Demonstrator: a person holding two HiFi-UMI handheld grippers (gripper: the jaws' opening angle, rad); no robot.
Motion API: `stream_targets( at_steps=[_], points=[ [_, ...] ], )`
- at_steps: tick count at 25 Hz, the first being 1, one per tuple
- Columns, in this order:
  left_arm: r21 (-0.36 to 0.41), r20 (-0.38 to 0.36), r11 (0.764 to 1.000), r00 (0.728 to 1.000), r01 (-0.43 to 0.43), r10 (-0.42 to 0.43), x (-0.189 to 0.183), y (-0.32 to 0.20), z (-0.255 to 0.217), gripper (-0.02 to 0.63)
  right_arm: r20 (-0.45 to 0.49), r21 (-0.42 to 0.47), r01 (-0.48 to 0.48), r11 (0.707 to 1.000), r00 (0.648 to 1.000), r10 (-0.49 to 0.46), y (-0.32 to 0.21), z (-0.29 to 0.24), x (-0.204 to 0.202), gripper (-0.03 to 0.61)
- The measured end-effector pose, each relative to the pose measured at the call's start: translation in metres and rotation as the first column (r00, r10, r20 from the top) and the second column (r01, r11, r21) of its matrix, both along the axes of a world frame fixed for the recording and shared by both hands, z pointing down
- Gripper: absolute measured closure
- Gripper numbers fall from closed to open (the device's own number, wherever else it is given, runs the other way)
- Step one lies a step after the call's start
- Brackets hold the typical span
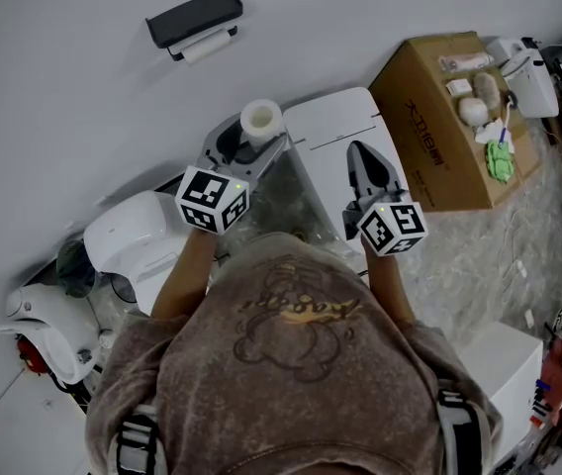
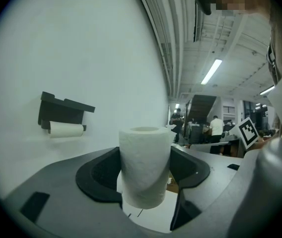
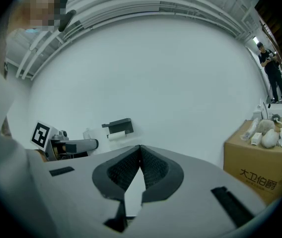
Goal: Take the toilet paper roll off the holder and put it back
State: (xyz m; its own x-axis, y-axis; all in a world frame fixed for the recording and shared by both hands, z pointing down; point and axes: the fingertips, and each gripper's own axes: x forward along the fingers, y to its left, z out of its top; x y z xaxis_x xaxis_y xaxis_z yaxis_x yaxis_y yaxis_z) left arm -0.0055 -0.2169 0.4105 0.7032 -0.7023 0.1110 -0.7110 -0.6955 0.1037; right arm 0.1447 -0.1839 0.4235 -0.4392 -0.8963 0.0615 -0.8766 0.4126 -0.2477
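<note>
Head view: the left gripper [image 1: 251, 144] carries a toilet paper roll [image 1: 260, 120] upright, well apart from the black wall holder [image 1: 194, 16]. That holder already has another roll [image 1: 205, 46] on it, so I judge refitting could jam there. Left gripper view: the fingers [image 2: 97, 175] clasp the roll's soft sides, and a hard squeeze or a tilt may let it slip. Right gripper view: the right gripper [image 3: 140, 155] has its fingers pressed together on nothing, and the cardboard box [image 3: 260, 157] reads "大卫伯爵".
</note>
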Motion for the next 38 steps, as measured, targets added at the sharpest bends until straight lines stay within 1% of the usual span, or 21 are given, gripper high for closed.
stream_targets(
  at_steps=[10,18,25,32,38],
  points=[
    [-0.015,0.007,1.000,1.000,0.006,-0.006,-0.001,0.001,0.008,0.305,0.002,-0.003,0.001,1.000,1.000,-0.001,-0.002,0.001,-0.001,0.580],
    [-0.001,-0.009,1.000,1.000,0.013,-0.013,0.002,-0.004,-0.004,0.305,0.004,-0.007,0.003,1.000,1.000,-0.003,-0.005,0.002,-0.001,0.580],
    [0.036,-0.039,0.999,0.999,0.009,-0.008,0.003,-0.018,-0.036,0.305,0.006,-0.013,0.015,1.000,1.000,-0.014,-0.006,0.004,-0.005,0.580],
    [0.088,-0.048,0.996,0.998,0.030,-0.026,-0.008,-0.040,-0.080,0.305,0.005,-0.017,0.018,1.000,1.000,-0.018,-0.006,0.006,-0.004,0.580],
    [0.133,-0.041,0.990,0.998,0.054,-0.049,-0.019,-0.062,-0.116,0.305,0.003,-0.020,0.036,0.999,0.999,-0.036,-0.007,0.006,-0.009,0.580]
  ],
)
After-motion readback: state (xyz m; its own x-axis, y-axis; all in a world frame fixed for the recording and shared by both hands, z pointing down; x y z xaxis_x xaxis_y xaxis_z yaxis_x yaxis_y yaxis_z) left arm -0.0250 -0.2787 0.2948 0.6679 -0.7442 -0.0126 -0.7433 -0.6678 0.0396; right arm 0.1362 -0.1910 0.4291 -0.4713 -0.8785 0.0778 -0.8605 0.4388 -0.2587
